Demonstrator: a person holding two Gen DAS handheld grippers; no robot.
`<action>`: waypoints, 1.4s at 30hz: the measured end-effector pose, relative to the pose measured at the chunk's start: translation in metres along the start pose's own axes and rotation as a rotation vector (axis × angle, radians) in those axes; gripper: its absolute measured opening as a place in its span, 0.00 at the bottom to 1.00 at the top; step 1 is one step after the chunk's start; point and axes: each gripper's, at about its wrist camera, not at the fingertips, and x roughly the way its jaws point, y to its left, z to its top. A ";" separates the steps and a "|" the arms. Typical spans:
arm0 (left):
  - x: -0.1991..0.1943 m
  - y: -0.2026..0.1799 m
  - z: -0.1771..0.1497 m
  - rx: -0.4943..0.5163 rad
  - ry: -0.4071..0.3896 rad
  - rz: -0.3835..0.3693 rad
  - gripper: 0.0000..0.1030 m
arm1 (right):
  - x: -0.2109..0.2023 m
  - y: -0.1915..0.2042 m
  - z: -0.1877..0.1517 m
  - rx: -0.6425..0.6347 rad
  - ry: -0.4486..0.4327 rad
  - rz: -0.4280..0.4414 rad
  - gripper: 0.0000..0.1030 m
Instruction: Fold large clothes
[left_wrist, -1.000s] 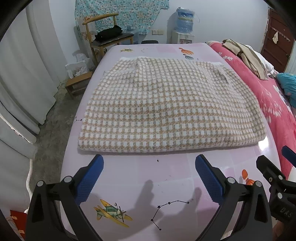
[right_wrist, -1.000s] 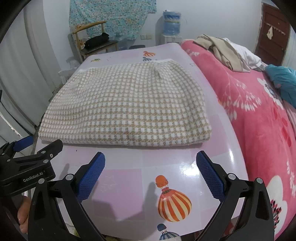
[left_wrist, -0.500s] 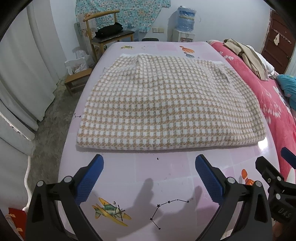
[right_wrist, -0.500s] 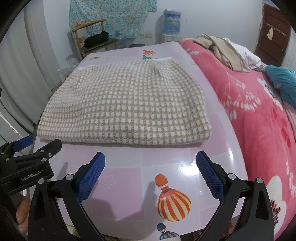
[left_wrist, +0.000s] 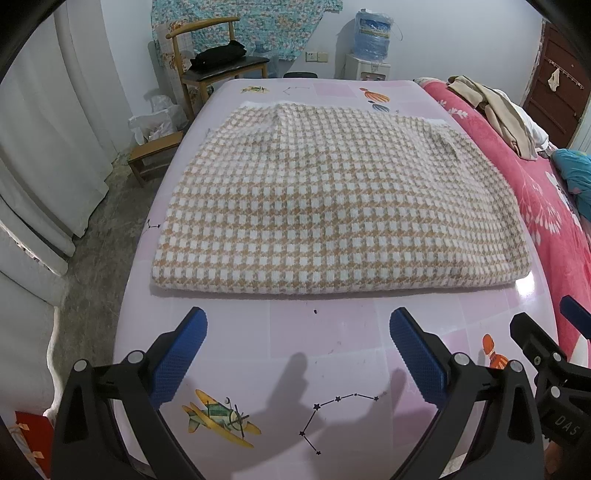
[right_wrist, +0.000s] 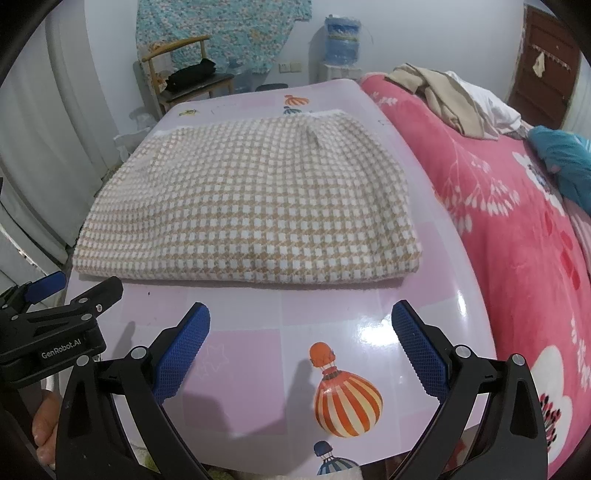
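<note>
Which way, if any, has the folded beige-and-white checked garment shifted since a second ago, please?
No: the garment has stayed put, its far edge still just short of the orange balloon print on the table.

Pale blue walls close a room with a grey concrete floor, white curtains at left, a wooden chair under a hanging teal floral cloth, a white water dispenser, and a dark brown door.
</note>
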 end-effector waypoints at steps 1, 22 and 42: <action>0.000 0.000 -0.001 -0.001 0.001 0.000 0.95 | 0.000 0.001 0.000 0.001 0.000 0.000 0.92; -0.001 0.003 -0.002 -0.006 0.000 0.004 0.95 | -0.001 0.004 0.000 -0.001 0.001 -0.003 0.92; -0.003 0.003 0.000 -0.007 -0.003 0.009 0.95 | -0.001 0.003 0.001 -0.005 -0.001 -0.001 0.92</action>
